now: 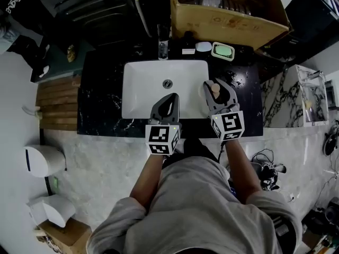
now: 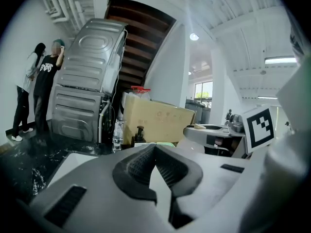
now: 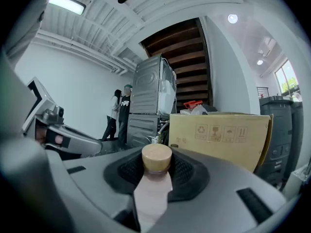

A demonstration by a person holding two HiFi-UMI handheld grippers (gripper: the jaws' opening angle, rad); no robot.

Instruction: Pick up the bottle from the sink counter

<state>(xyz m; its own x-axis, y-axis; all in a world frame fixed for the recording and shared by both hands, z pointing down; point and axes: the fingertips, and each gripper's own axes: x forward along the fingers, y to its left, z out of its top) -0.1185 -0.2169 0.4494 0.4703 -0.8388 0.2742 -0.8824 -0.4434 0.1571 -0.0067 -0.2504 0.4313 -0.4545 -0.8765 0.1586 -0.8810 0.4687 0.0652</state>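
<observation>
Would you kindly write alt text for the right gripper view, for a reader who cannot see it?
The right gripper has its dark padded jaws closed around a pale bottle with a round tan cap. Beyond it are a cardboard box, a tall grey metal unit and two people standing.

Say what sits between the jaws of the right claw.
A pale, tan-capped bottle, clamped in the right claw. Its cap and neck show; the claw covers its lower body.
</observation>
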